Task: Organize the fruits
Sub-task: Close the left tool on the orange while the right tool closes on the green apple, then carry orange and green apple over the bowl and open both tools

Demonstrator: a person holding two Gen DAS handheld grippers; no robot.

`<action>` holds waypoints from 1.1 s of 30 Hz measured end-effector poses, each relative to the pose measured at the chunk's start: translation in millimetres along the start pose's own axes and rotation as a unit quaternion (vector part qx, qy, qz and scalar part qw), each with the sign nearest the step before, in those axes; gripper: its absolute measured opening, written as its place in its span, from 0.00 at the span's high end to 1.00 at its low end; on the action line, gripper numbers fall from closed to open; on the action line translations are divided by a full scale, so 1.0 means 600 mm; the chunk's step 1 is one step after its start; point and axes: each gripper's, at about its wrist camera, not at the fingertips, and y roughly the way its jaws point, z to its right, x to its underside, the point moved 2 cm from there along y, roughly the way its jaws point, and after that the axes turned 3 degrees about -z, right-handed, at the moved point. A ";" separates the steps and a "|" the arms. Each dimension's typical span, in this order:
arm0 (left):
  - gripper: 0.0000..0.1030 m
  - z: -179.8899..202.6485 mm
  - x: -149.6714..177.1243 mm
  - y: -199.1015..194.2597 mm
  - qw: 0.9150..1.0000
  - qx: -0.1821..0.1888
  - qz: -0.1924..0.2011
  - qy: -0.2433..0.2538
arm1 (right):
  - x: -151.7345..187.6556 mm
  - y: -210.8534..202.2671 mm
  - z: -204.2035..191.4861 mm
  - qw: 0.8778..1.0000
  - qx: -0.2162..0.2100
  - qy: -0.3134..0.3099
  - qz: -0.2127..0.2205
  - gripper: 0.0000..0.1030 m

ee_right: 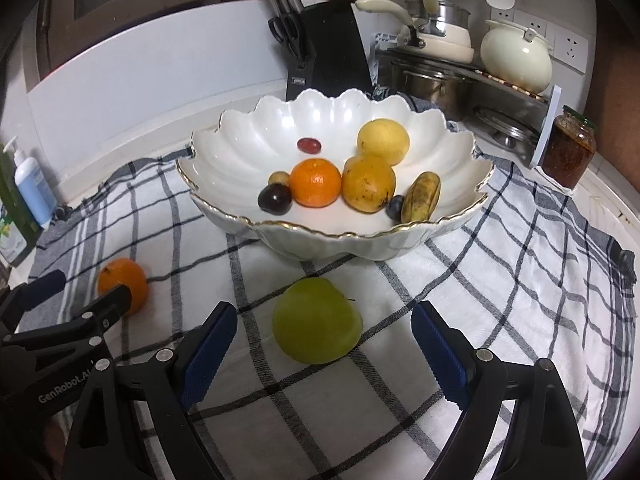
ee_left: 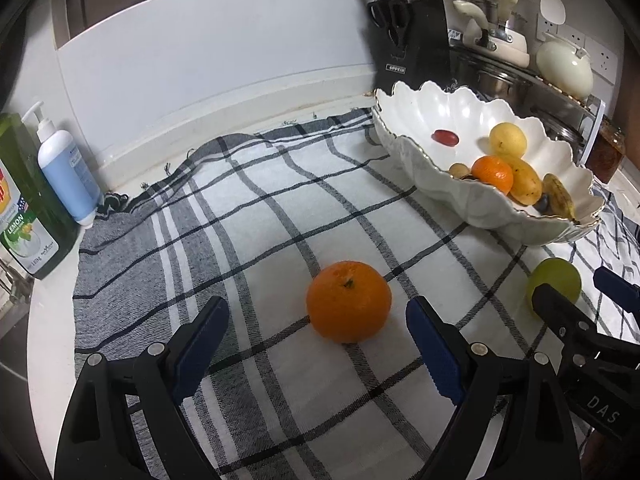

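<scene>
An orange [ee_left: 348,301] lies on the checked cloth [ee_left: 260,208], just ahead of my open left gripper [ee_left: 318,322], whose blue pads stand on either side without touching it. A green apple [ee_right: 316,322] lies in front of my open right gripper [ee_right: 324,326], between the pads and apart from them. Behind both stands a white scalloped bowl [ee_right: 256,148] holding another orange [ee_right: 315,182], two yellow fruits, a spotted banana [ee_right: 421,197], a red grape and dark plums. In the right wrist view the loose orange [ee_right: 120,280] sits at far left beside the left gripper [ee_right: 80,292].
A soap pump bottle [ee_left: 66,172] and a green lemon detergent bottle [ee_left: 24,200] stand at the cloth's left edge. A black knife block [ee_left: 412,40], pots on a metal rack [ee_right: 460,76] and a sauce jar [ee_right: 568,152] line the back and right.
</scene>
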 end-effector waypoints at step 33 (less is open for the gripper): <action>0.55 0.017 0.002 -0.007 1.000 0.018 -0.003 0.011 | 0.010 0.011 0.009 0.999 -0.024 0.005 -0.027 0.51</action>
